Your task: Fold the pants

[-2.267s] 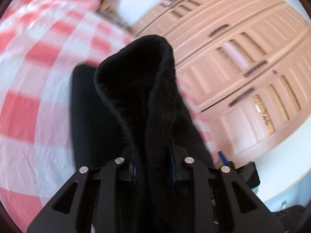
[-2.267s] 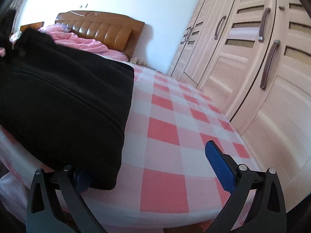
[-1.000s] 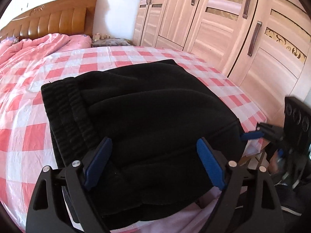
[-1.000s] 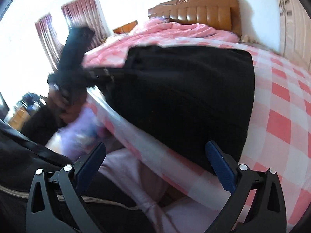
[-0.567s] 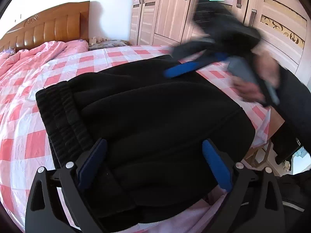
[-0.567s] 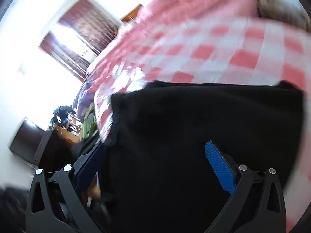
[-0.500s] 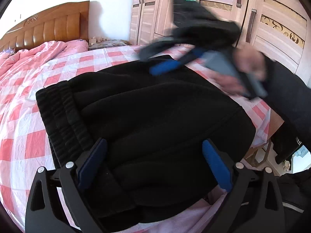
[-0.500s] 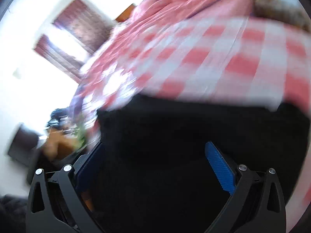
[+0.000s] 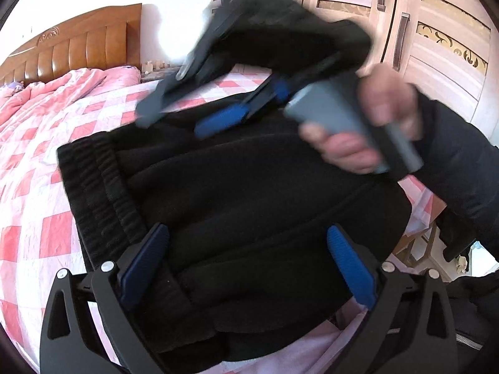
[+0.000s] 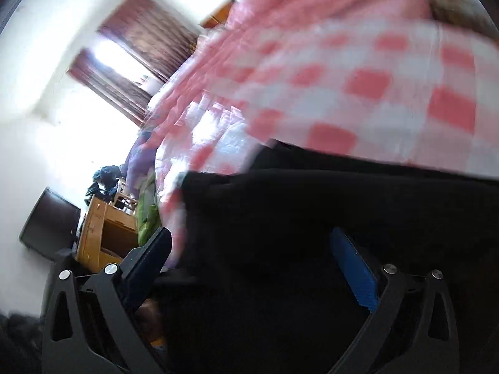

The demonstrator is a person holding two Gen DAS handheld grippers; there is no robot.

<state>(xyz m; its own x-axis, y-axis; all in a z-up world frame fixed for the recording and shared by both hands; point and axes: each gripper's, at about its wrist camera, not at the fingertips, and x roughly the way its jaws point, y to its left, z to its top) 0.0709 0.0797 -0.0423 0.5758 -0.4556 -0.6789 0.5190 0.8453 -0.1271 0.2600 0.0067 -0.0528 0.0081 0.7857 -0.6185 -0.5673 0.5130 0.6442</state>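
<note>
The black fleece pants (image 9: pixel 249 193) lie folded in a thick stack at the near corner of the bed, the ribbed waistband (image 9: pixel 99 187) to the left. My left gripper (image 9: pixel 249 265) is open and empty, hovering just over the near edge of the stack. My right gripper (image 9: pixel 184 115) shows blurred in the left wrist view, held in a hand above the far side of the pants, its blue pads (image 9: pixel 224 118) spread. In the right wrist view the right gripper (image 10: pixel 249 268) is open over the pants (image 10: pixel 312 249).
The bed has a pink and white checked sheet (image 9: pixel 40 143), a pink quilt (image 9: pixel 37 99) and a wooden headboard (image 9: pixel 71 50). Wardrobe doors (image 9: pixel 436 25) stand to the right. A wooden cabinet (image 10: pixel 106 233) and curtained window (image 10: pixel 131 62) show beyond the bed's left side.
The left gripper let go of the pants earlier and has stayed open over the stack. The right gripper swung up and leftward across the far side of the pants.
</note>
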